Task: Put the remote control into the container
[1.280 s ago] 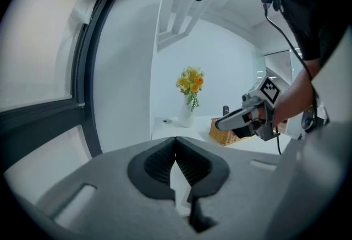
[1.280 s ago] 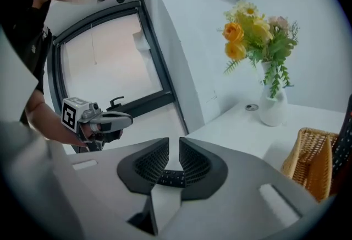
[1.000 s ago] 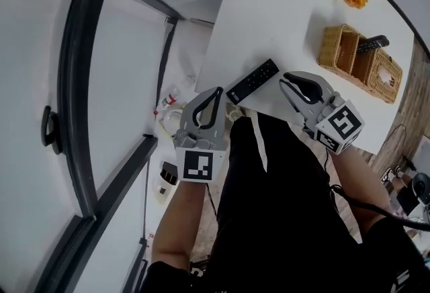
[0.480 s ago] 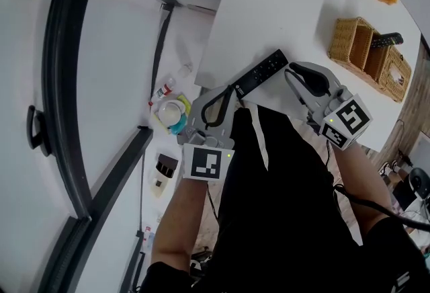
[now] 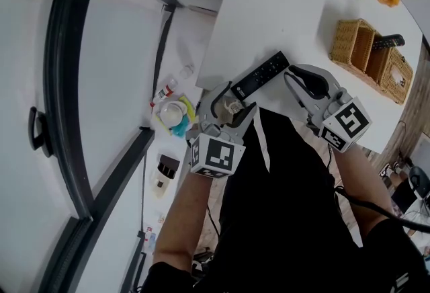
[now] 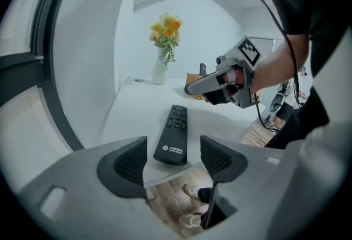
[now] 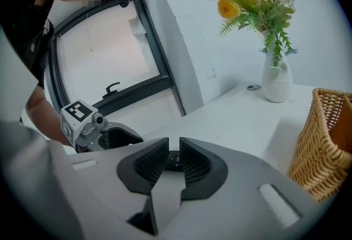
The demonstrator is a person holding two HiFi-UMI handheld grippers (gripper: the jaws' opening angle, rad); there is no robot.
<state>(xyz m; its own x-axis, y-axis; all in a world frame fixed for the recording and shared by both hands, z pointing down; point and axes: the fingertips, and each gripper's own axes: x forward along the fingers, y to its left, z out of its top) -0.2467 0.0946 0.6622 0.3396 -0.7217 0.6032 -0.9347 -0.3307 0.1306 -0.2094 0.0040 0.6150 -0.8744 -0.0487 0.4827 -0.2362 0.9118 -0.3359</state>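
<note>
Left gripper view shows the left gripper (image 6: 173, 161) with its jaws opening. The pads are spread either side of the near end of the remote (image 6: 172, 135), which lies flat and untouched at the near edge of the table (image 6: 132, 112); I would push in further so the pads meet its long sides squarely before closing. Only the head view shows the wicker basket (image 5: 368, 58), well apart at the far right with another remote (image 5: 388, 42) standing in it, while the right gripper view shows the right gripper (image 7: 169, 163) with pads nearly pressed together on nothing.
</note>
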